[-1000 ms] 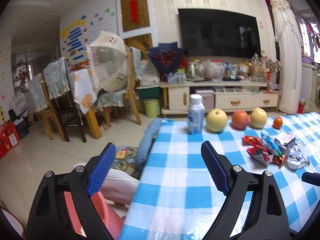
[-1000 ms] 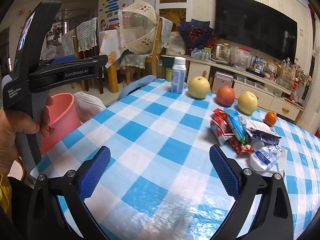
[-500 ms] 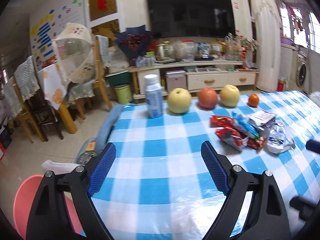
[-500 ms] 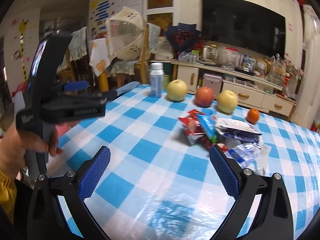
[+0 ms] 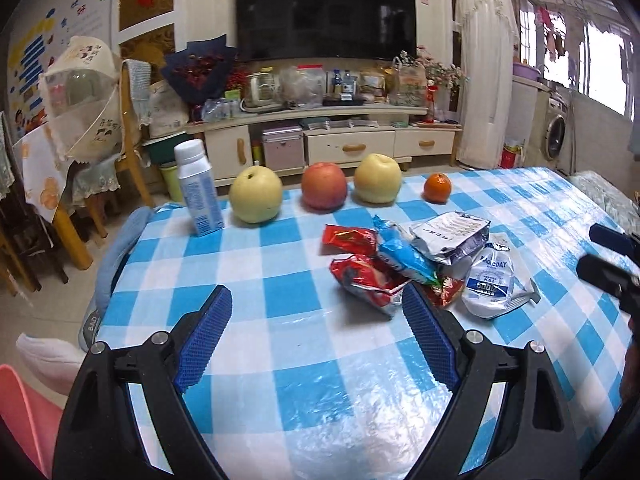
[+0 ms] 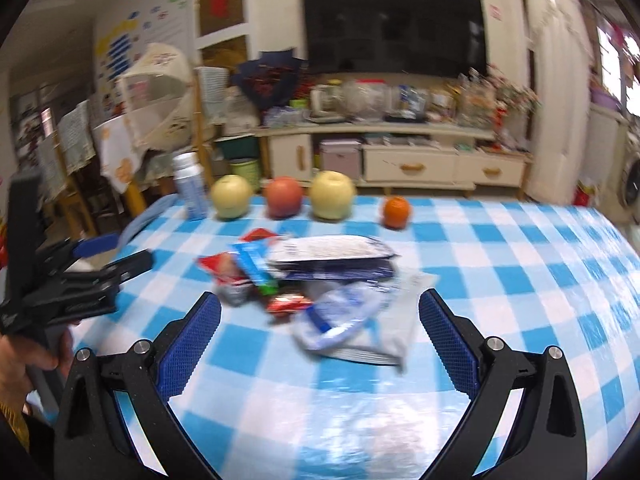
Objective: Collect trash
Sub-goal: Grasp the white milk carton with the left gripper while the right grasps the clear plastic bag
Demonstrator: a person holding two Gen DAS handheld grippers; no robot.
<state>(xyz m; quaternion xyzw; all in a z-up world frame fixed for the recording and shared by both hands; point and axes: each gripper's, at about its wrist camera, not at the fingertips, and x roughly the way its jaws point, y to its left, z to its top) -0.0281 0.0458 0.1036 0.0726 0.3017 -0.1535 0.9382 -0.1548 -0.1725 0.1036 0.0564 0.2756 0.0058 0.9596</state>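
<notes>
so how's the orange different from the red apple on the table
The orange is clearly smaller than the red apple. It is bright orange, while the apple is red with paler patches. The orange sits at the right end of the fruit row with open cloth on its right; the apple stands between two yellow fruits. Both are round, whole and rest on the checked tablecloth, behind the wrapper pile.

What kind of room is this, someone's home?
Most likely a family living room: a big television hangs over a cluttered TV cabinet, and fruit sits on a checked tablecloth.
</notes>
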